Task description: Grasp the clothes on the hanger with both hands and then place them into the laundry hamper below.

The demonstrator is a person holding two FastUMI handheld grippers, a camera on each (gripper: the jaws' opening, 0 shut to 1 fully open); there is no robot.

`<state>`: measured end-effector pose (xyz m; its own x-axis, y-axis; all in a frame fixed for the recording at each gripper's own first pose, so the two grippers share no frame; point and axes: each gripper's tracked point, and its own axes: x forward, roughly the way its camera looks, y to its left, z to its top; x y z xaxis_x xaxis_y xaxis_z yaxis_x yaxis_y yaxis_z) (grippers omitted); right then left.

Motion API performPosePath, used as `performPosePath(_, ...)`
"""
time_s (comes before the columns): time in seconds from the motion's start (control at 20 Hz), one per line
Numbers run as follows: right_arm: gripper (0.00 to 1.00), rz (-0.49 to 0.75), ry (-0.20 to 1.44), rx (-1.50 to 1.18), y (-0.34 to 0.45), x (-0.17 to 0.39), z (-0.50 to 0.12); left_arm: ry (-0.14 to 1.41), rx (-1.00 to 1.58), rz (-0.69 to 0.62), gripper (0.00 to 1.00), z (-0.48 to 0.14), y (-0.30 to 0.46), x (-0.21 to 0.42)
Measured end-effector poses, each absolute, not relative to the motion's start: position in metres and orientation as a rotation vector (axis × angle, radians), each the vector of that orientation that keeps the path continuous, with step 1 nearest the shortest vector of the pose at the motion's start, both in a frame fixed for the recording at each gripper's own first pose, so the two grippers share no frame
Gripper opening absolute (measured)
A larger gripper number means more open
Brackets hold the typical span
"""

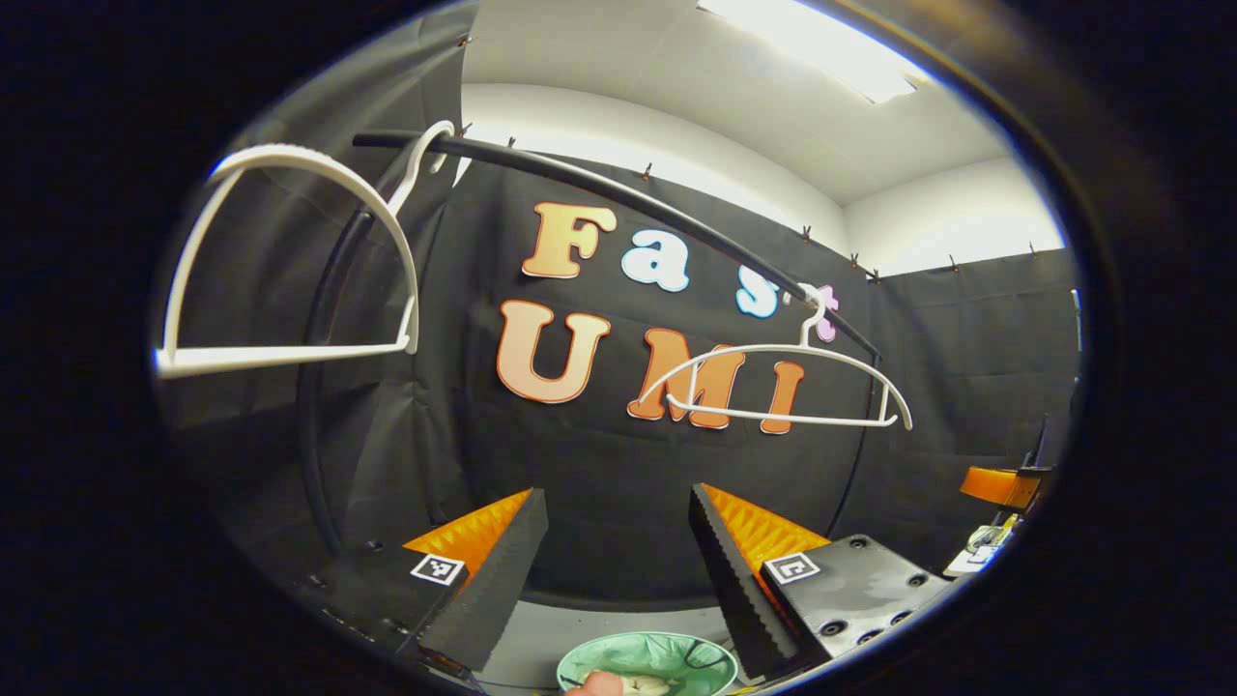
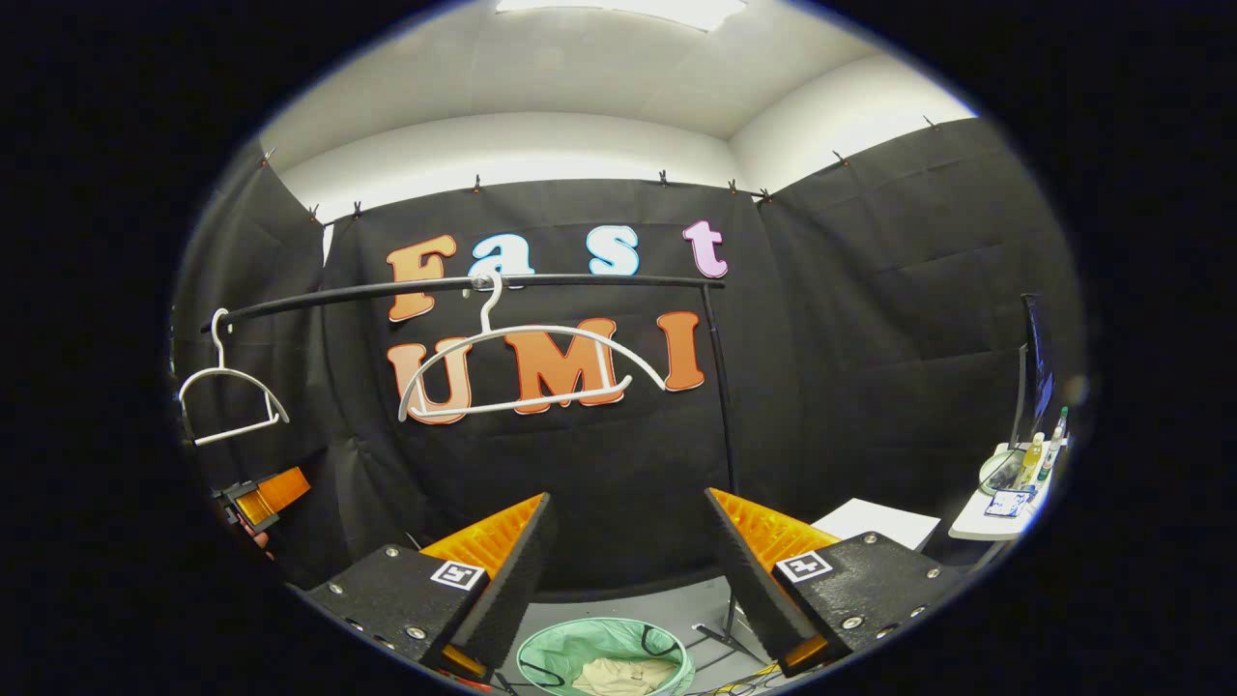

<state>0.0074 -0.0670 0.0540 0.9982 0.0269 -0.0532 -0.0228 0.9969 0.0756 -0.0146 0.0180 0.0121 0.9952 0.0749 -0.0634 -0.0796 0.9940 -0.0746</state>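
Both claws (image 1: 618,570) (image 2: 628,570) gape – clothes (image 2: 623,674), seemingly, in hamper (image 2: 541,657).

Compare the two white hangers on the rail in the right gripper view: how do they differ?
The left hanger hangs at the rail's far left end and looks small. The middle hanger hangs near the rail's centre, looks wider, and shows its broad side. The left hanger is turned more edge-on, and the middle hanger sits tilted. Both are white, bare of clothes, and hooked over the same black rail.
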Motion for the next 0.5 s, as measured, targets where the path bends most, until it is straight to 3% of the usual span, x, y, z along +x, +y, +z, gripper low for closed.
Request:
performPosePath(0.15,0.94,0.020,0.019,0.084,-0.068,0.006,0.058,0.036,-0.084,0.063,0.94,0.025,0.015,-0.014)
performPosePath(0.2,0.94,0.026,0.009,0.093,-0.067,0.005,0.059,0.027,-0.087,0.064,1.00,0.027,0.015,-0.014)
performPosePath(0.35,0.94,0.042,0.005,0.107,-0.062,0.007,0.059,0.015,-0.092,0.074,0.94,0.033,0.018,-0.010)
performPosePath(0.45,0.94,0.038,-0.003,0.103,-0.064,0.009,0.061,0.011,-0.097,0.074,0.97,0.033,0.017,-0.012)
performPosePath(0.5,0.85,0.029,-0.009,0.094,-0.066,0.009,0.061,0.011,-0.095,0.075,0.97,0.035,0.018,-0.011)
